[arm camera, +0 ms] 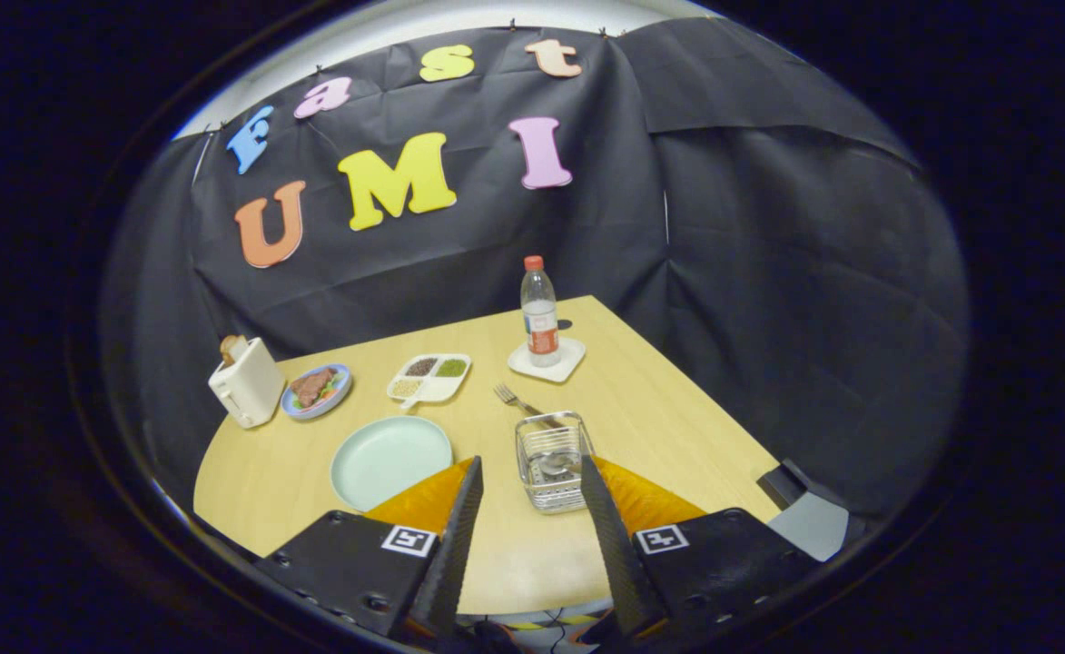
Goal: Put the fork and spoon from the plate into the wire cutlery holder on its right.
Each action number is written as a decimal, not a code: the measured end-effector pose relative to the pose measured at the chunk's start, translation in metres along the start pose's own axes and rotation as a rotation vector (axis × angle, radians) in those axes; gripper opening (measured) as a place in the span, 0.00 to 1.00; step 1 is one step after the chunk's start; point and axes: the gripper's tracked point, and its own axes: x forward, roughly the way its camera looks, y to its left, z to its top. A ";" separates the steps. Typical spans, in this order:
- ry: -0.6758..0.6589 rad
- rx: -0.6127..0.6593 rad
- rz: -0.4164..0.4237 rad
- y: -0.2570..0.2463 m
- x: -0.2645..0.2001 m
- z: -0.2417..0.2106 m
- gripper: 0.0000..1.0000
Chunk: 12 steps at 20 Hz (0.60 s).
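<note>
The wire cutlery holder (550,481) stands on the wooden table just ahead of my fingers, between their tips. A fork (516,399) leans out of its far rim, tines pointing away from me. A spoon (557,463) lies inside the basket. To the holder's left is the pale green plate (391,459), with nothing on it. My gripper (530,465) is open, its fingers wide apart above the table's near part and holding nothing.
Across the table's far side stand a white toaster (246,381) with bread, a blue dish of food (316,391), a divided white tray (429,377), and a water bottle (539,313) on a white coaster (546,363). The table's right edge runs close beside the holder.
</note>
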 end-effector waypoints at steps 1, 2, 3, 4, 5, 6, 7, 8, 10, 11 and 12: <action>-0.020 -0.006 0.005 0.004 -0.007 0.003 0.69; -0.042 -0.013 0.008 0.007 -0.016 0.006 0.69; -0.063 -0.016 0.011 0.011 -0.023 0.009 0.69; -0.085 -0.018 0.016 0.014 -0.033 0.011 0.71; -0.109 -0.017 0.019 0.017 -0.043 0.014 0.73; -0.136 -0.019 0.029 0.021 -0.053 0.016 0.75; -0.160 -0.020 0.031 0.024 -0.061 0.018 0.76; -0.190 -0.025 0.039 0.029 -0.071 0.020 0.78; -0.244 -0.038 0.053 0.038 -0.090 0.024 0.83; -0.269 -0.046 0.062 0.043 -0.098 0.025 0.83; -0.293 -0.054 0.084 0.050 -0.107 0.026 0.83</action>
